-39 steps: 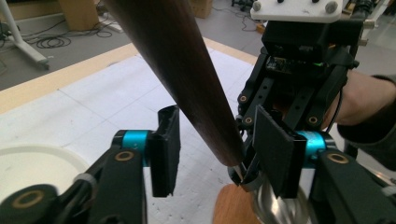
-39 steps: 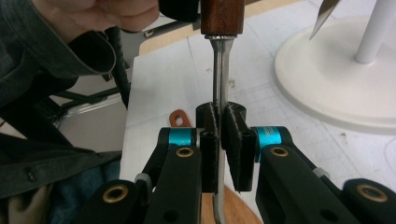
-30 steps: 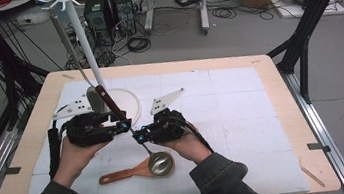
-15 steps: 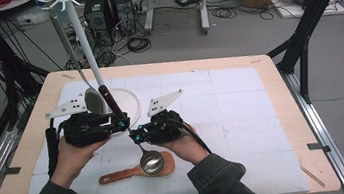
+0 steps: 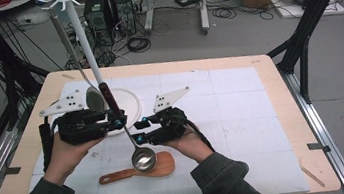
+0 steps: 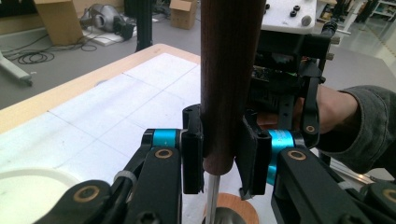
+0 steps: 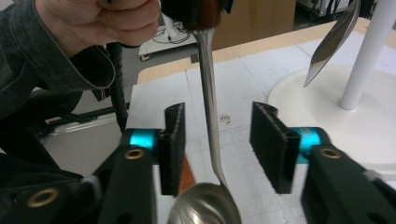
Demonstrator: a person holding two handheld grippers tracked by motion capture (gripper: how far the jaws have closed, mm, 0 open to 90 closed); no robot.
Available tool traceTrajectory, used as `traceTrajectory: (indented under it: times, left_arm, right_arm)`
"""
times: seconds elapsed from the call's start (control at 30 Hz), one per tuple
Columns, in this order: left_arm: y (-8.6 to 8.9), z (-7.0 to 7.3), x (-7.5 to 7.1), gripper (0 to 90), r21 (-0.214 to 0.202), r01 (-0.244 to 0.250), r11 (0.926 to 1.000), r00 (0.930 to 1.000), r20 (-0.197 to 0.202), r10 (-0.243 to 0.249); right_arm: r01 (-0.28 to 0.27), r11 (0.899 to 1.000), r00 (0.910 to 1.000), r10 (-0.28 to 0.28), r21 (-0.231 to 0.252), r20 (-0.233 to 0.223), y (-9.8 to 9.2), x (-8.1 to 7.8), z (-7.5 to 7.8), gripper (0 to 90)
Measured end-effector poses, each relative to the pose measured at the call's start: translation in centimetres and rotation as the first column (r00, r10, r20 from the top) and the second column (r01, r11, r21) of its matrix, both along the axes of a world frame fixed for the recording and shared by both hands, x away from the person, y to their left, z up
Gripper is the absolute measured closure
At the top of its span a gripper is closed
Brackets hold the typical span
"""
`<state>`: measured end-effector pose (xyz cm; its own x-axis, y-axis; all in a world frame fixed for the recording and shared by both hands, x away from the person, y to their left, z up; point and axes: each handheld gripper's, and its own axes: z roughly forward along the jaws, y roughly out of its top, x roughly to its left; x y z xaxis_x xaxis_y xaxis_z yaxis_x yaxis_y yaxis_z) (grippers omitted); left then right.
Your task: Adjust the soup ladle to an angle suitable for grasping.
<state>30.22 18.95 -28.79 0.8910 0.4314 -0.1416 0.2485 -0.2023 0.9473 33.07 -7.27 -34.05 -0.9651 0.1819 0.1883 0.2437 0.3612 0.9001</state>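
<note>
A: Where's the ladle point(image 5: 136, 144) now?

B: Hanging above the worktop point(image 5: 242, 108), over the wooden spatula point(image 5: 139, 172). The left hand-held gripper point(image 6: 219, 154) clamps its dark wooden handle; the right hand-held gripper point(image 7: 217, 147) has just been opening, its jaws standing clear either side of the steel stem.

A: So a handover?

B: Seems so. Next, probably lift it toward the hook stand point(image 5: 82, 38), beside the hanging spoon point(image 5: 93, 97).

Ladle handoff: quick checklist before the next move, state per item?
1. Left claw clamped on the ladle's wooden handle: ok.
2. Right claw let go, pads clear of the metal stem: ok, jaws have just been opening.
3. Ladle bowl off the wooden spatula: cannot tell.
4. Free hook on the white rack: cannot tell.
5. Hanging spoon clear of the handle: ok, close.
</note>
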Motion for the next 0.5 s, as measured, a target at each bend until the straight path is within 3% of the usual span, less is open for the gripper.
traceTrajectory:
  times: [0.2, 0.5]
  left_arm:
    - [0.5, 0.5, 0.2, 73.4, 0.007, 0.001, 1.0000, 0.9999, 0.015, -0.001]
    - [1.2, 1.5, 0.2, 73.4, 0.018, -0.007, 0.9998, 0.9992, 0.039, 0.006]
  right_arm:
    - [0.056, 0.998, 0.9984, -0.056, -0.017, 0.006, -0.8, 0.1, 0.1, 33.9]
    - [0.165, 0.986, 0.9862, -0.165, -0.029, 0.014, -3.3, 0.6, -0.2, 20.1]
